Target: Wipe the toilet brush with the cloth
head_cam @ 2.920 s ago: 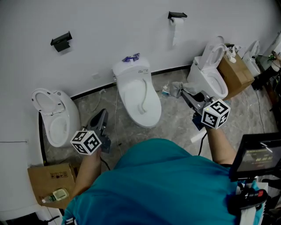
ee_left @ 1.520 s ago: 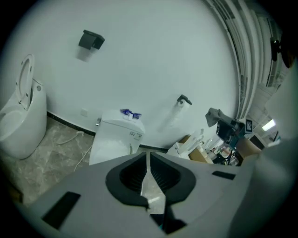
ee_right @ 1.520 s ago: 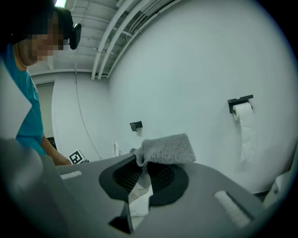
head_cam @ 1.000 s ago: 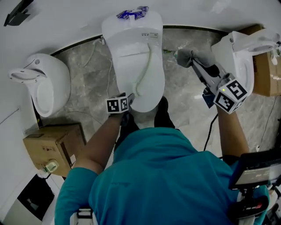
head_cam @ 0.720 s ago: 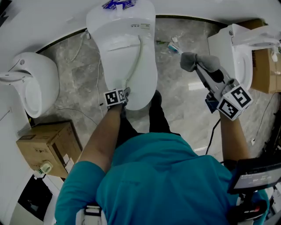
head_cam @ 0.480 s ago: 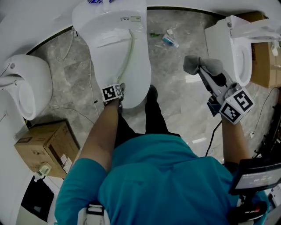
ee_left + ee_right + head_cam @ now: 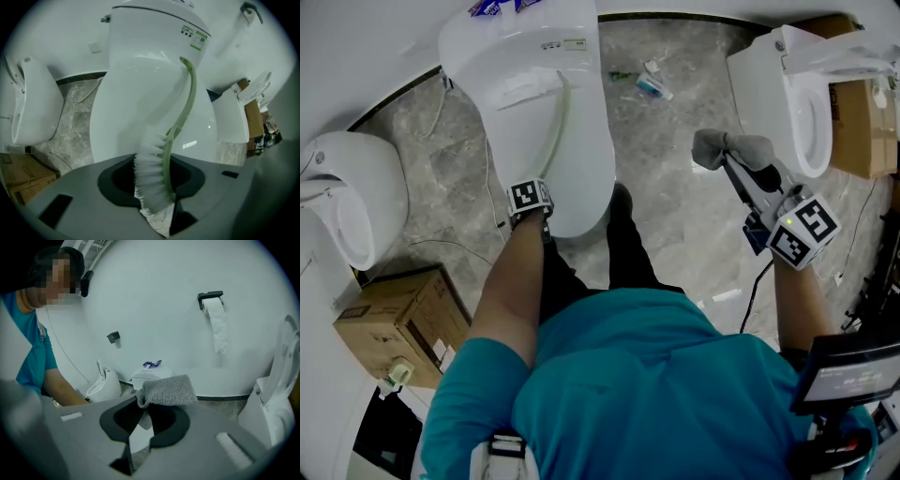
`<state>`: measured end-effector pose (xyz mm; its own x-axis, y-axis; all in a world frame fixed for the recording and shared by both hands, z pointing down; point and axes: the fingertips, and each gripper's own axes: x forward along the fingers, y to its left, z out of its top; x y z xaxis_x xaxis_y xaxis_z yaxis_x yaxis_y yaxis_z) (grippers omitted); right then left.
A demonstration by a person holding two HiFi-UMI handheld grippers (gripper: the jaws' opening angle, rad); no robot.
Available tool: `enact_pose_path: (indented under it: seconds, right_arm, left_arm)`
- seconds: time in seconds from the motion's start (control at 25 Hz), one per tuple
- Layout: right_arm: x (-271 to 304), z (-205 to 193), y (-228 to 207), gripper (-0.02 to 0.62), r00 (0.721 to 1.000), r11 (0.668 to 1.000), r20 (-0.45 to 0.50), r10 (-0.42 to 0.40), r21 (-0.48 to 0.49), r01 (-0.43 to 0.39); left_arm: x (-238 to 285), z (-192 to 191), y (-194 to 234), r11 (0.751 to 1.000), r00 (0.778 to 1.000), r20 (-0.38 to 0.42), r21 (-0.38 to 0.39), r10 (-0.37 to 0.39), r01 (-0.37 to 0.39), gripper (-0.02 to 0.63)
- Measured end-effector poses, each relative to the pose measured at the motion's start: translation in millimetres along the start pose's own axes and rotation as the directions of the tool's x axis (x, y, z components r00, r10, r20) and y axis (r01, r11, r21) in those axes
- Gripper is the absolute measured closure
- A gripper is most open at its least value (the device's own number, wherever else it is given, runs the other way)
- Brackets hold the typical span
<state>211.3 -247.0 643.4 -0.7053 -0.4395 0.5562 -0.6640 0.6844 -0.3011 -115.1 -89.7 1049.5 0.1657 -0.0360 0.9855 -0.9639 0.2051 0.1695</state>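
The toilet brush (image 7: 559, 120), pale green handle and white bristles, lies along the closed lid of the middle toilet (image 7: 525, 56). My left gripper (image 7: 530, 199) points straight down at the lid's front edge. In the left gripper view the bristle head (image 7: 152, 176) sits between the closing jaws of the left gripper (image 7: 157, 213), which touch it on both sides, and the handle (image 7: 187, 93) runs up the lid. Off to the right, my right gripper (image 7: 729, 165) is shut on a grey cloth (image 7: 729, 146) held above the floor. The cloth (image 7: 168, 390) drapes over the tips of the right gripper (image 7: 149, 409).
An open toilet bowl (image 7: 342, 202) stands at the left and another toilet (image 7: 773, 84) at the right. A cardboard box (image 7: 394, 323) sits at lower left. A small tube (image 7: 654, 86) lies on the marble floor. A paper roll holder (image 7: 213, 298) hangs on the wall.
My left gripper has dropped to the front of the toilet lid and now has the brush head between its jaws. The right gripper has carried the cloth lower and nearer to me.
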Motion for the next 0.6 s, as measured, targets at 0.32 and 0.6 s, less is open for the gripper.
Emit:
enact_pose_path:
  seconds: [0.32,0.6]
  right_arm:
    - [16,39,39,0.560,0.998,0.998,0.046,0.041,-0.059,-0.038]
    - [19,95,91,0.560,0.990,0.987,0.103,0.099,-0.138,-0.084]
  left_arm:
    - [-71,17,-10,0.974,0.971,0.095,-0.033,-0.220,0.224,0.446]
    - [-191,46,-40,0.891,0.870,0.212,0.004,-0.445,0.455,0.446]
